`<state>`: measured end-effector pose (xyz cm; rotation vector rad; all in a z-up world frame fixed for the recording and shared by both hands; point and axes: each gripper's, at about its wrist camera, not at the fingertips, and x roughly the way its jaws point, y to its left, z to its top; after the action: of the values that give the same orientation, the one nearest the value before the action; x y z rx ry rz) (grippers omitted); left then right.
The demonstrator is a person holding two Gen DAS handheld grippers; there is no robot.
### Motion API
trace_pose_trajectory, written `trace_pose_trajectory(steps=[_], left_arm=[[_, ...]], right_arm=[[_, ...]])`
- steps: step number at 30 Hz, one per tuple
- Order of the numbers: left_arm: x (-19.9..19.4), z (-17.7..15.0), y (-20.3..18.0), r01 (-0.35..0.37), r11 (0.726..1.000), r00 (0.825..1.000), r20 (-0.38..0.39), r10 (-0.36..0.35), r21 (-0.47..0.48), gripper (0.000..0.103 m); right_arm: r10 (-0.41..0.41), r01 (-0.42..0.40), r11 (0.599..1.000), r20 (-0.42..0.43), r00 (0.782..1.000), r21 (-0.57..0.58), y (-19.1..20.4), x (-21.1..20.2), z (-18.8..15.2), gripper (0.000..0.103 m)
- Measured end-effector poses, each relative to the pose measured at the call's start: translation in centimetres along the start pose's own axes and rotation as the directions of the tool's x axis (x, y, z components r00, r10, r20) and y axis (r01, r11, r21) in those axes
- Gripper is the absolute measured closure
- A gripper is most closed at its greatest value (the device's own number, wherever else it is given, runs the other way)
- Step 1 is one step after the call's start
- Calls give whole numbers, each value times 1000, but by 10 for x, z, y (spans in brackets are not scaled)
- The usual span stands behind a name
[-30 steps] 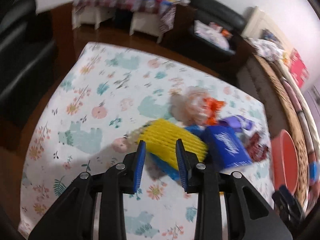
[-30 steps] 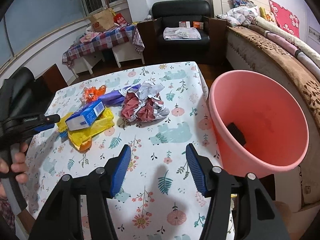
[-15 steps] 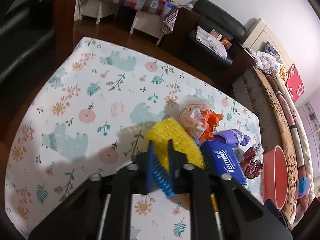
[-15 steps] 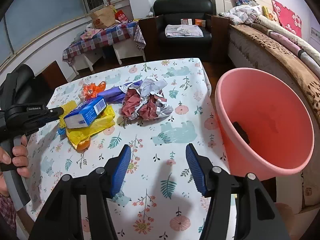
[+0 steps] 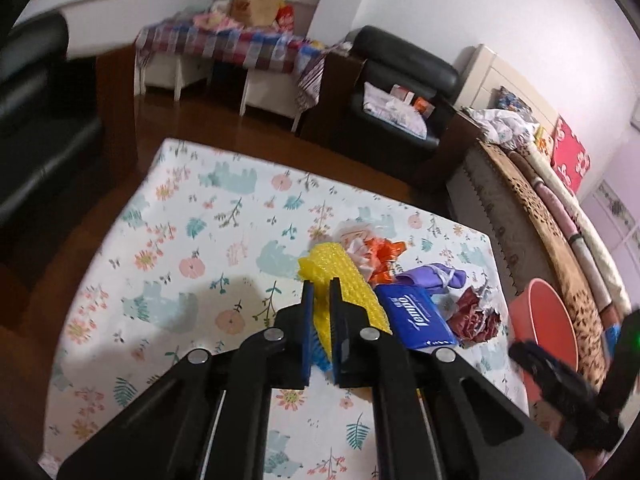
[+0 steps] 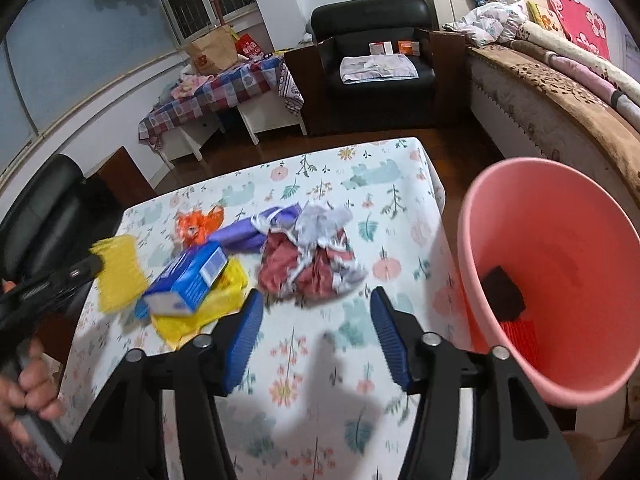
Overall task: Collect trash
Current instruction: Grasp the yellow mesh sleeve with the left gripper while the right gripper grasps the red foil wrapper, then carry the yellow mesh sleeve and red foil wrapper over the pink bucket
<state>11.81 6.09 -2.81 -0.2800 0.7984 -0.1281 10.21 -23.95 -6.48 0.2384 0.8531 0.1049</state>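
**A:** Early days in this clean-up. The pink plastic bucket (image 6: 560,280) at the right of the right wrist view has only a dark flat piece (image 6: 503,293) and something red (image 6: 520,336) at its bottom, and most of the litter sits on the floral-cloth worktop (image 6: 360,184).

**B:** What's out there?

**A:** A blue tissue pack (image 6: 192,276) lying on a yellow plastic bag (image 6: 208,308), an orange wrapper (image 6: 198,226), a purple wrapper (image 6: 256,228) and a crumpled red-and-silver foil wrapper (image 6: 316,256), bunched left of centre.

**B:** And the left gripper (image 5: 321,284)?

**A:** Clamped on a yellow ribbed foam sheet (image 5: 340,276). Its jaws have just been closing, and now the pads pinch the sheet's near edge, centre of the left wrist view. In the right view the sheet looks raised off the cloth at far left.

**B:** The right gripper (image 6: 316,316)?

**A:** Jaws have narrowed a touch but stand apart and empty, above bare cloth, short of the foil wrapper. I'd say one piece is in hand, and everything else remains.
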Motion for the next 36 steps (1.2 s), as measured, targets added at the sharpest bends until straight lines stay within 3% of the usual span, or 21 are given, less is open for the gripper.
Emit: trace_pose_trajectory(steps=[8,11,17,25,36], left_arm=[[-9,-6,-15,24,998,1000,6,-24,63,97],[-8,-10,-19,30,997,1000,-3,-30,68,97],[-10,-17,-28,41,995,999,-13,-40,91,97],[-18,-20,-43,53,991,999,2,-53,123,97],[-28,-27,-69,83,983,996,6,-85,166,97]], right_arm=[[-57,59,998,-46,997,30,0,37,16,51],[-76,77,997,-73,994,14,-1,47,15,73],[-90,88,996,-52,995,-27,1,38,9,86],[-169,171,983,27,985,-73,7,0,-4,87],[-176,180,982,81,981,-52,-1,-47,-13,87]])
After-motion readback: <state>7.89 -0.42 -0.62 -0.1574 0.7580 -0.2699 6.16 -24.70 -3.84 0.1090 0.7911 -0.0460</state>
